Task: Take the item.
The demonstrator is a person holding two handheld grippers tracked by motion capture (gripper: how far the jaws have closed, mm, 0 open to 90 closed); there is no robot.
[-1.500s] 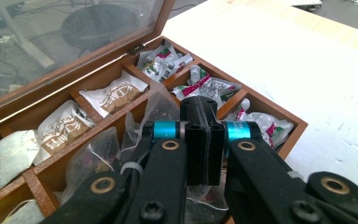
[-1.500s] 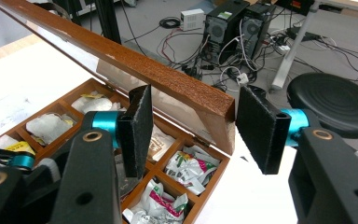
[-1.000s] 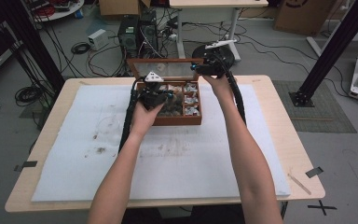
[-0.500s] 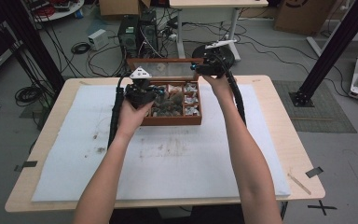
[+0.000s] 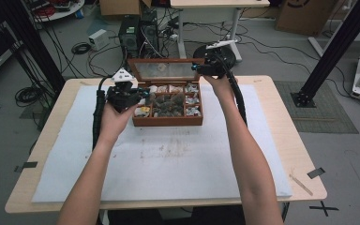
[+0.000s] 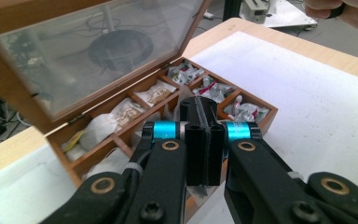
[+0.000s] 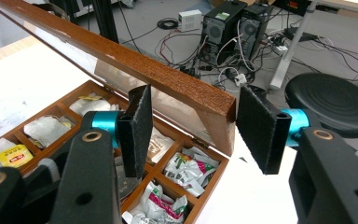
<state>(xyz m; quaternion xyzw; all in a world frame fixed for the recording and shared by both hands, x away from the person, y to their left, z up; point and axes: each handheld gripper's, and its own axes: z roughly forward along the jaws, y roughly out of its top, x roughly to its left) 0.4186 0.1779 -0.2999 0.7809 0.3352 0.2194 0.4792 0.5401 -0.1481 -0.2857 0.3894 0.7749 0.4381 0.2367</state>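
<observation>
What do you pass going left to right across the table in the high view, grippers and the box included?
Left gripper → wooden tea box with its glass lid raised → right gripper at the lid's right corner → bare right part of the table.

What the lid and the tools cover

In the left gripper view the left tool (image 6: 204,140) blocks the middle compartments of the wooden box (image 6: 256,122); whether it pinches anything is unclear. The packets' (image 7: 185,169) print is unreadable, and the picture's edge cuts the lid (image 7: 135,65).
</observation>
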